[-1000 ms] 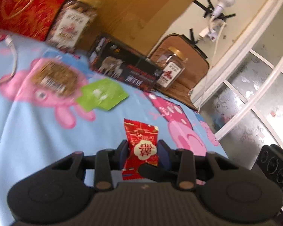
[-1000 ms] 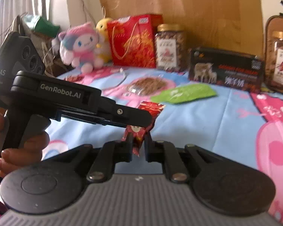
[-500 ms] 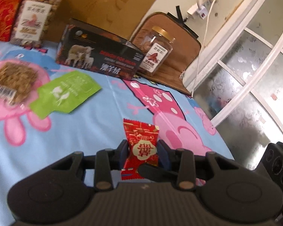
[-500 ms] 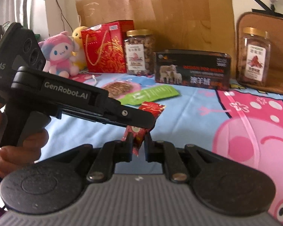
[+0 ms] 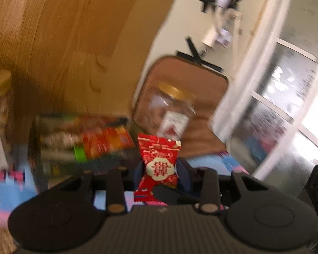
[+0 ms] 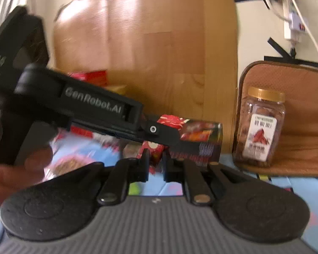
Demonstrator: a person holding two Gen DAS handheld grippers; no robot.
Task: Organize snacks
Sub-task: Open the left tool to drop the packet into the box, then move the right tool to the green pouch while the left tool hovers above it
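Left wrist view: my left tongs point(image 5: 160, 174) are pinching the red candy packet point(image 5: 158, 165) upright, before a blurred dark snack box point(image 5: 82, 146).

Right wrist view: my right tongs point(image 6: 155, 165) are clamping that packet's point(image 6: 153, 155) lower end; a gold-lidded jar point(image 6: 259, 127) is standing right.

"GenRobot.AI" stands in grey letters on the side of the left gripper point(image 6: 154, 146). The red packet point(image 5: 159, 165) bears a white roundel with a red Chinese character. The jar point(image 6: 259, 127) label's print is too small to read.
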